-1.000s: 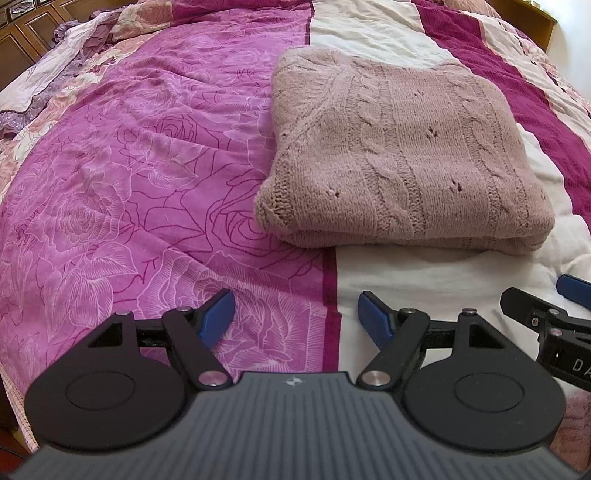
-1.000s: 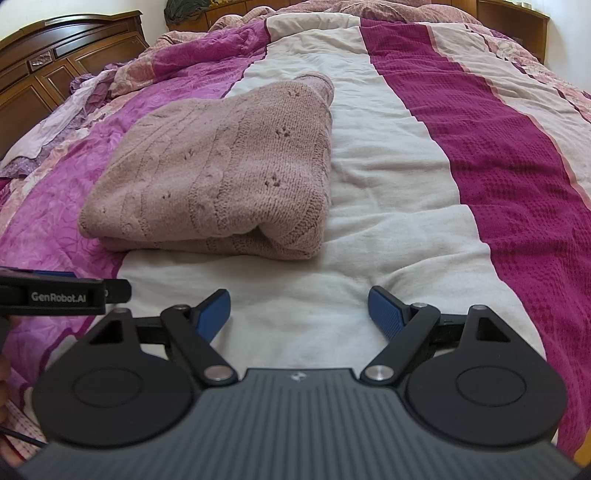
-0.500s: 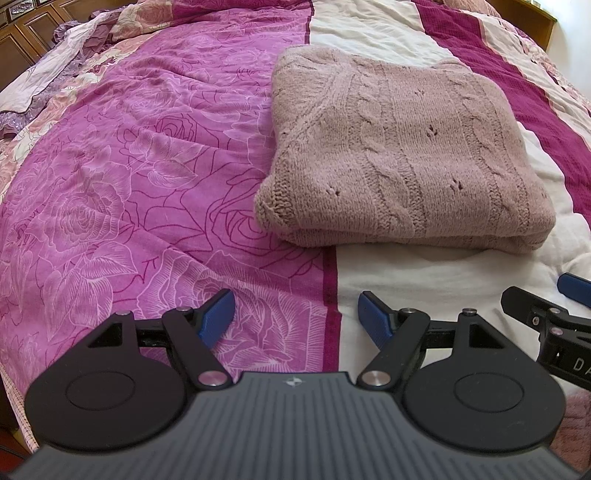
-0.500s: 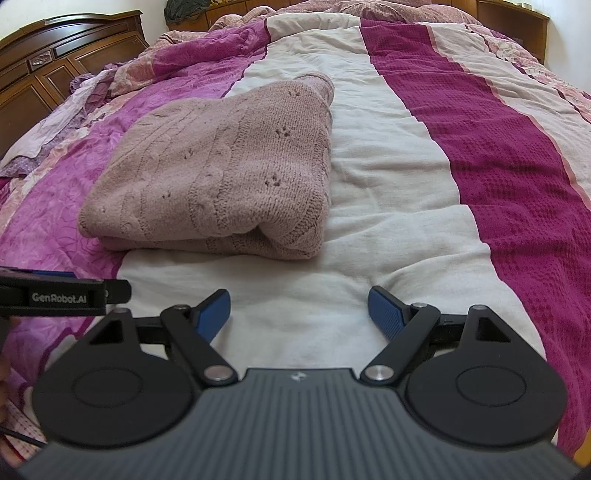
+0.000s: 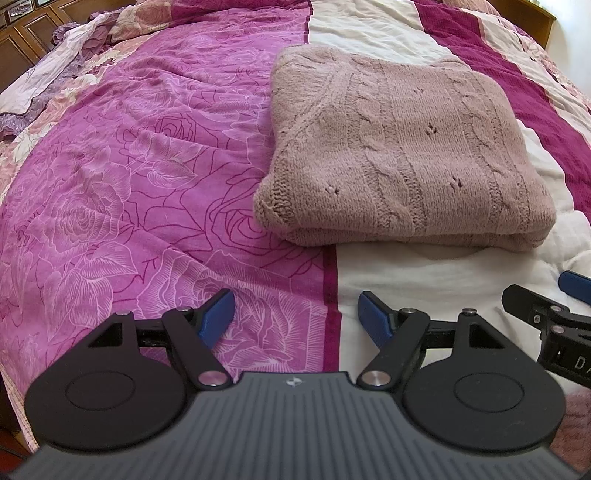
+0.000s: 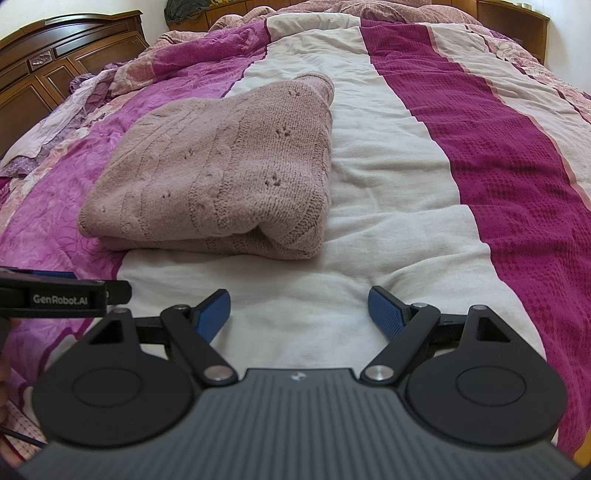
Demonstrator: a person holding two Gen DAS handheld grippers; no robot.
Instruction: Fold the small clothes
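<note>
A dusty pink cable-knit sweater (image 5: pixel 402 147) lies folded into a thick rectangle on the bed, its fold edge facing me. In the right wrist view the same sweater (image 6: pixel 221 173) sits left of centre. My left gripper (image 5: pixel 297 314) hovers open over the quilt, a short way in front of the sweater's near left corner, with nothing between its blue pads. My right gripper (image 6: pixel 299 314) is open too, empty, in front of the sweater's near right corner. Each gripper shows at the edge of the other's view.
The bed is covered by a quilt (image 6: pixel 480 155) with pink rose print, cream and dark magenta stripes. A dark wooden headboard (image 6: pixel 66 62) stands at the far left, with crumpled bedding (image 5: pixel 74 48) beside it. Wooden furniture (image 6: pixel 517 22) sits at the far right.
</note>
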